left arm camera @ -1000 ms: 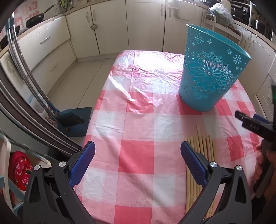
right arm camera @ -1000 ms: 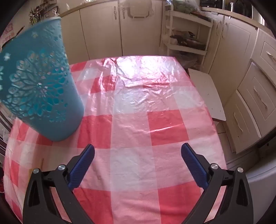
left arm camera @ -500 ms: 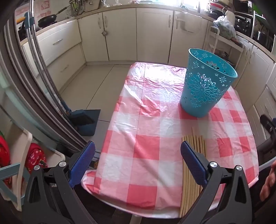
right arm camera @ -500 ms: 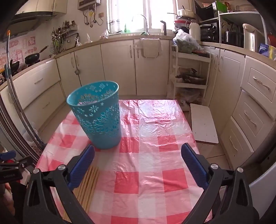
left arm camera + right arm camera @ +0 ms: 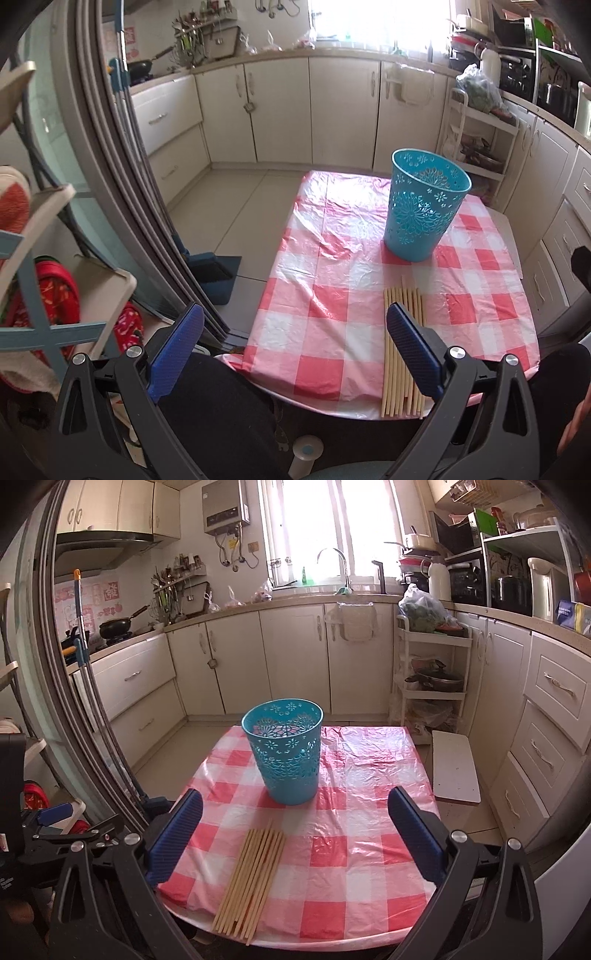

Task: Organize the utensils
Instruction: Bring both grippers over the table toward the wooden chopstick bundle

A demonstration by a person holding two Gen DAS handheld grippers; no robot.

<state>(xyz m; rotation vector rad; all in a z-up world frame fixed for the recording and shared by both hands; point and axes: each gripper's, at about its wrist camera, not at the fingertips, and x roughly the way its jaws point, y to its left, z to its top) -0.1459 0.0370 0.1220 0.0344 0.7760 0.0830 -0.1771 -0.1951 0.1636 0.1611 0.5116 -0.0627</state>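
Several wooden chopsticks (image 5: 402, 350) lie side by side near the table's front edge; they also show in the right wrist view (image 5: 253, 871). A teal perforated basket (image 5: 421, 206) stands upright beyond them, also in the right wrist view (image 5: 286, 755). My left gripper (image 5: 295, 347) is open and empty, held back from the table's front left corner. My right gripper (image 5: 295, 830) is open and empty, above the front edge, with the chopsticks between its fingers in view.
The table wears a red-and-white checked plastic cloth (image 5: 354, 834). Kitchen cabinets (image 5: 288, 657) surround it. A white stool (image 5: 454, 768) stands at the table's right. A sliding door frame (image 5: 122, 184) and shelf stand at the left.
Both grippers have pulled back and up from the table. The whole table, basket and chopsticks now show. Both stayed open.
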